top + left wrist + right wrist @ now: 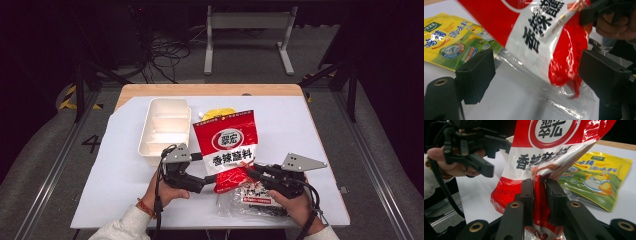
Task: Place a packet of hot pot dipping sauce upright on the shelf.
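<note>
Between my right gripper's [539, 195] jaws sits the lower edge of the red bag [226, 145], pinched tight, and the bag rises from them tilted up and away over the table [325, 200]. My left gripper [534, 75] hangs with its jaws spread wide; the bag's lower corner lies between them but neither pad touches it, so that one holds nothing. Past my left jaw I see the yellow pouch [451, 42] flat on the table, partly under the red bag; from the right gripper it lies off to the right, just beyond the jaws. Under my right hand [295, 205] lies a clear packet [250, 197] with dark print, just below the red bag's bottom edge. Beyond my left gripper, touching the red bag's side, stands a white tray [150, 130] with dividers.
</note>
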Motion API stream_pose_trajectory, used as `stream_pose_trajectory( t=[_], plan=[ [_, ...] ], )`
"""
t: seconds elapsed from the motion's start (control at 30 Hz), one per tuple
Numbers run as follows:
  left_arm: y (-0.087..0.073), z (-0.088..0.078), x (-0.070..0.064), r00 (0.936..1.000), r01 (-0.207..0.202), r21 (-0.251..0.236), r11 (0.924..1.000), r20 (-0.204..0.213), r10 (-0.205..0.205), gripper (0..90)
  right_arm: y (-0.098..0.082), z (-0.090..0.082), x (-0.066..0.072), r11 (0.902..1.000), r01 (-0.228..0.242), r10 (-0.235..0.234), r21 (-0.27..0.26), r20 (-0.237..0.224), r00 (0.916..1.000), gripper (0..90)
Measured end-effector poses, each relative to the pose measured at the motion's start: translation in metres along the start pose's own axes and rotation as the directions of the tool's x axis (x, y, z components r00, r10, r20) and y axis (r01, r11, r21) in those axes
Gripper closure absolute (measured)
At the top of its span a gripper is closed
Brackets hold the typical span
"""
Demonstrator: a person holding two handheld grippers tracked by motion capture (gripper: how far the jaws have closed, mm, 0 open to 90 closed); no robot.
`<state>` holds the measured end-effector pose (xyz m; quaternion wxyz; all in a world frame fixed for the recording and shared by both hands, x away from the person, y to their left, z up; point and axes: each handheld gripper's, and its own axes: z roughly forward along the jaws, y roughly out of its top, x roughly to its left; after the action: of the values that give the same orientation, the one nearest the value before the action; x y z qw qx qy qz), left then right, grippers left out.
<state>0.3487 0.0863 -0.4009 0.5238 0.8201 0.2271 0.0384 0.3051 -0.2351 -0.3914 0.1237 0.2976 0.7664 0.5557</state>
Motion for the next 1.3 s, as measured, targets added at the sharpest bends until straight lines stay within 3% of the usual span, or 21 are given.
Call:
stream_pose_trajectory(
  t=[0.07, 0.13, 0.27, 0.37, 0.43, 0.47, 0.5, 0.63, 0.7, 0.77, 0.83, 0.93, 1.07, 1.17, 1.3],
  plan=[
    [0.001, 0.000, 0.001, 0.9998, -0.010, -0.008, 0.9999, -0.020, 0.009, 21.5, 0.000, 0.003, 0.003, 1.0000, 0.005, -0.005, 0.000, -0.008, 1.0000, 76.9],
    [0.001, 0.000, -0.001, 0.9973, -0.050, -0.042, 0.9979, -0.055, 0.048, 31.1, -0.001, 0.007, 0.005, 1.0000, -0.005, 0.005, 0.000, -0.028, 0.9996, 76.8],
    [0.000, 0.002, -0.005, 0.9960, -0.074, -0.056, 0.9957, -0.053, 0.071, 39.3, -0.002, 0.017, 0.009, 0.9999, -0.014, 0.014, 0.006, -0.032, 0.9994, 76.8],
    [-0.001, -0.001, -0.003, 0.9968, -0.072, -0.083, 0.9939, -0.040, 0.069, 44.1, -0.003, 0.021, 0.010, 0.9997, -0.024, 0.024, 0.001, -0.033, 0.9992, 76.8],
    [-0.001, -0.004, -0.001, 0.9977, -0.062, -0.099, 0.9932, -0.033, 0.059, 52.6, -0.004, 0.023, 0.010, 0.9994, -0.033, 0.033, -0.004, -0.041, 0.9986, 76.8],
    [-0.001, -0.004, -0.001, 0.9971, -0.071, -0.095, 0.9929, -0.034, 0.068, 53.7, -0.004, 0.023, 0.011, 0.9996, -0.029, 0.029, -0.004, -0.044, 0.9986, 76.7],
    [-0.003, -0.004, -0.004, 0.9946, -0.102, -0.101, 0.9896, -0.028, 0.100, 62.2, -0.003, 0.025, 0.013, 0.9999, -0.016, 0.016, 0.004, -0.036, 0.9992, 76.6],
    [-0.003, -0.003, -0.007, 0.9896, -0.141, -0.088, 0.9861, -0.041, 0.138, 76.4, -0.003, 0.031, 0.017, 0.9998, 0.007, -0.006, 0.021, -0.040, 0.9992, 76.5],
    [-0.003, -0.004, -0.007, 0.9880, -0.148, -0.077, 0.9859, -0.055, 0.144, 84.2, -0.002, 0.035, 0.022, 0.9987, 0.031, -0.030, 0.041, -0.040, 0.9987, 76.3],
    [-0.005, -0.005, -0.001, 0.9925, -0.120, -0.094, 0.9883, -0.035, 0.117, 89.6, -0.003, 0.036, 0.023, 0.9984, 0.037, -0.035, 0.044, -0.036, 0.9988, 76.2],
    [-0.005, -0.005, 0.001, 0.9943, -0.106, -0.103, 0.9891, -0.027, 0.103, 89.9, -0.004, 0.036, 0.023, 0.9986, 0.026, -0.024, 0.046, -0.037, 0.9990, 76.2],
    [-0.002, -0.004, -0.002, 0.9920, -0.126, -0.105, 0.9864, -0.020, 0.125, 89.9, -0.005, 0.033, 0.024, 0.9987, 0.029, -0.028, 0.043, -0.027, 0.9992, 76.0],
    [0.002, -0.008, -0.002, 0.9930, -0.118, -0.128, 0.9847, -0.009, 0.118, 90.0, -0.008, 0.030, 0.024, 0.9980, 0.026, -0.025, 0.057, -0.018, 0.9995, 75.1],
    [0.008, -0.008, -0.003, 0.9890, -0.147, -0.130, 0.9805, -0.004, 0.148, 90.0, -0.011, 0.029, 0.026, 0.9976, 0.027, -0.027, 0.063, 0.004, 0.9996, 73.9],
    [0.013, -0.005, -0.004, 0.9869, -0.157, -0.129, 0.9790, 0.015, 0.161, 90.0, -0.014, 0.025, 0.024, 0.9971, 0.009, -0.013, 0.076, 0.044, 0.9990, 64.3]
  ],
)
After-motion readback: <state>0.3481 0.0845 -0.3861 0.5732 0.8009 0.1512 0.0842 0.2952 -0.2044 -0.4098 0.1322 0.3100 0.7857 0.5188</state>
